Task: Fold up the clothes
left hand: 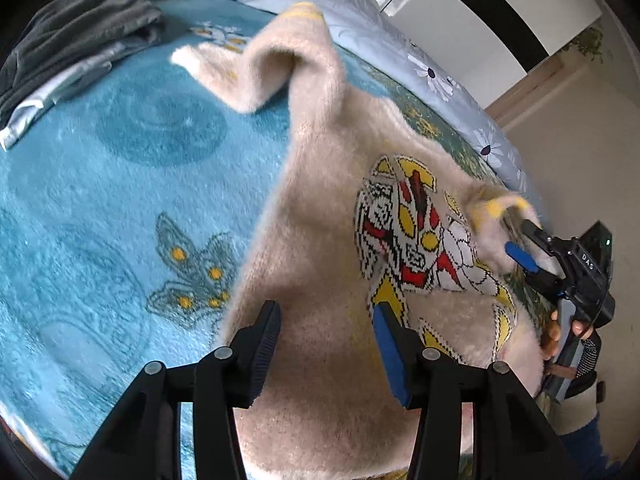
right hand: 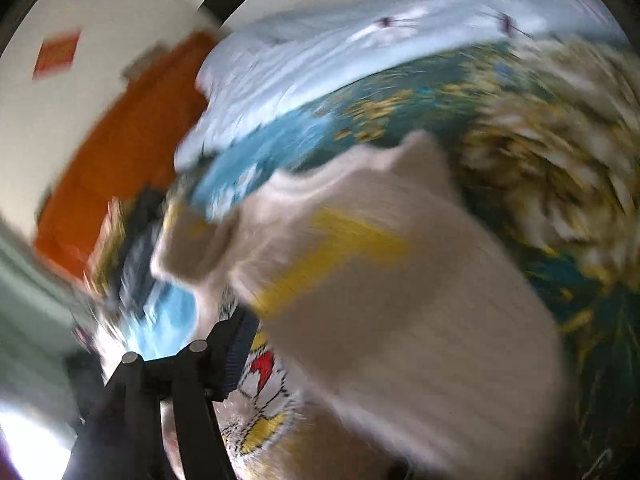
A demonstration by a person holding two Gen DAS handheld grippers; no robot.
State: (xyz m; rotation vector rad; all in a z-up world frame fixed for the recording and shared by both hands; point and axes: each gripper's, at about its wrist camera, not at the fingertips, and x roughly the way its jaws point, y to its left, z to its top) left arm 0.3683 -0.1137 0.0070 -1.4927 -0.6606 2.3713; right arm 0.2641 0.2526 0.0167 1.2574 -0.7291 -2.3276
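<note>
A pile of dark grey clothes (left hand: 76, 36) with a silvery piece lies at the far left corner of the bed, on the blue blanket (left hand: 100, 184), which bears a butterfly pattern (left hand: 192, 276). Toward the middle, a cream sweater (left hand: 328, 208) with a knitted robot figure in red, yellow and black is spread across the blanket. One sleeve (left hand: 260, 68) with a yellow-striped cuff is raised and folded over near the far edge.

The left gripper (left hand: 326, 344) sits low over the near part of the sweater, its jaws wide apart with the fabric lying between and beneath them, not pinched.

Along the far edge of the bed runs a pale blue quilt (left hand: 432, 68) with a daisy print.

At the right edge of the bed, the right gripper (left hand: 516, 236) is held by a hand (left hand: 556, 332), and a yellow-striped cuff of the sweater sits at its tips; whether the jaws are closed on it I cannot tell.

The right wrist view is heavily blurred: cream fabric with a yellow band (right hand: 332, 256) fills the middle, covering one finger, and an orange shape (right hand: 120, 152) shows at the left.
</note>
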